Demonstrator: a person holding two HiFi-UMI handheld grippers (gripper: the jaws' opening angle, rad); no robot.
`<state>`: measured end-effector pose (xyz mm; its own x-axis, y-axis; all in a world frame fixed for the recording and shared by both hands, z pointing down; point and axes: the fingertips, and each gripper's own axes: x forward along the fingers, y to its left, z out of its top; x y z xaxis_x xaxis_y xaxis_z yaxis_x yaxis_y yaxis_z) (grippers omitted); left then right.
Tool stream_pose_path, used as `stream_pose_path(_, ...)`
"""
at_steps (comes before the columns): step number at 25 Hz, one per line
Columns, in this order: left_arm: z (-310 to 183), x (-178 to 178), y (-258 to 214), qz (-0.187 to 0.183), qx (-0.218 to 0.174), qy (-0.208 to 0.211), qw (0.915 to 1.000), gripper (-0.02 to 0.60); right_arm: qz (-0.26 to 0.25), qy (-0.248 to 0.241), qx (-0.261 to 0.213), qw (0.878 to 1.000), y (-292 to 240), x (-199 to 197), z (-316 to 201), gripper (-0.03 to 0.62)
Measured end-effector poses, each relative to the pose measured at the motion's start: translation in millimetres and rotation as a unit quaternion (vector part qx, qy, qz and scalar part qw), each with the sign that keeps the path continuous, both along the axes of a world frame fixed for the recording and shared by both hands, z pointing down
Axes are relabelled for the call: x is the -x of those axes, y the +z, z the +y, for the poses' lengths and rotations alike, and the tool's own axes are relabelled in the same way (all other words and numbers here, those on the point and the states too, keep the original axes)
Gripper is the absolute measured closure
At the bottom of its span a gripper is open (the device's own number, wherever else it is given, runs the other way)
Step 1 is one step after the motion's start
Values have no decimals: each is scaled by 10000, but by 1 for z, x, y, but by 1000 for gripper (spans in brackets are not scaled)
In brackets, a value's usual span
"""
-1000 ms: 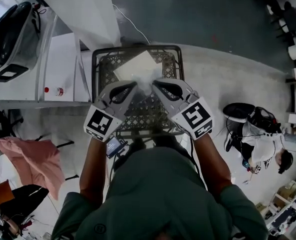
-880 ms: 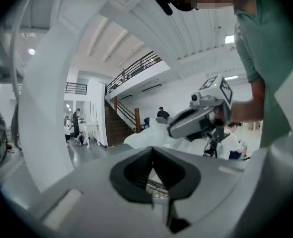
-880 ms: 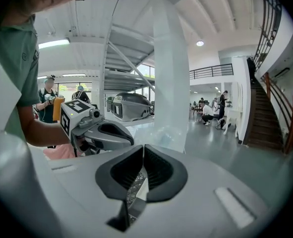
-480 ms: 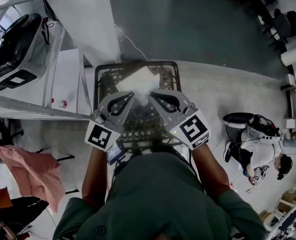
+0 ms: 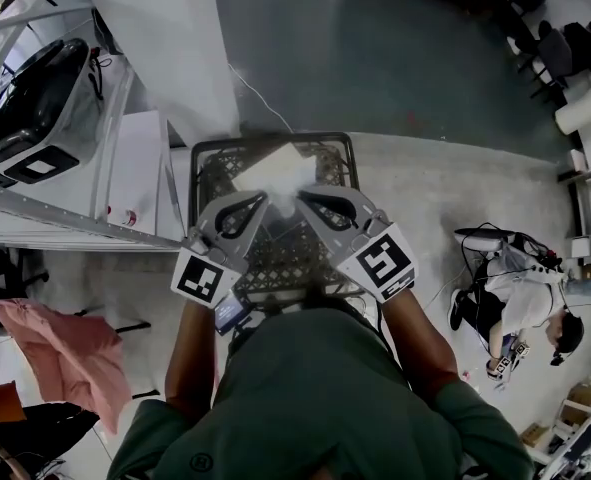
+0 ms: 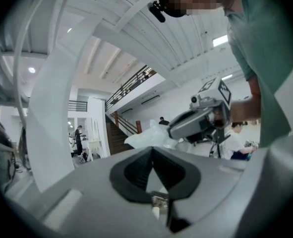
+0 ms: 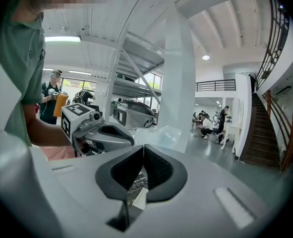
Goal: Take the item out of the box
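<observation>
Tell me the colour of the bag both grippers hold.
White, partly see-through bag; clearest in the head view, above the dark crate.

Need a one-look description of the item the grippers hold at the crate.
Find the black lattice crate in the middle of the head view. Over it, the left gripper and right gripper pinch one pale, crinkled plastic bag in shut jaws. It is the only white, soft thing against the dark mesh.

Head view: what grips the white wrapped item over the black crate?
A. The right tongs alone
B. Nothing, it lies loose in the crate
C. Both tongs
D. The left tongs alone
C: the left tongs and the right tongs both pinch the near edge of the white wrapped item over the black crate.
</observation>
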<state>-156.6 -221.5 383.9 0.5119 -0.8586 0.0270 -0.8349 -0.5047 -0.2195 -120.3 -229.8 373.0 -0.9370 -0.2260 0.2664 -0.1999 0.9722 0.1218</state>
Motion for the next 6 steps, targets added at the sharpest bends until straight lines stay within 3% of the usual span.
stream_pose_path(6,7,-5,1,9,44,10,10000,580,105,-16,9,9999,1,-6,8,582)
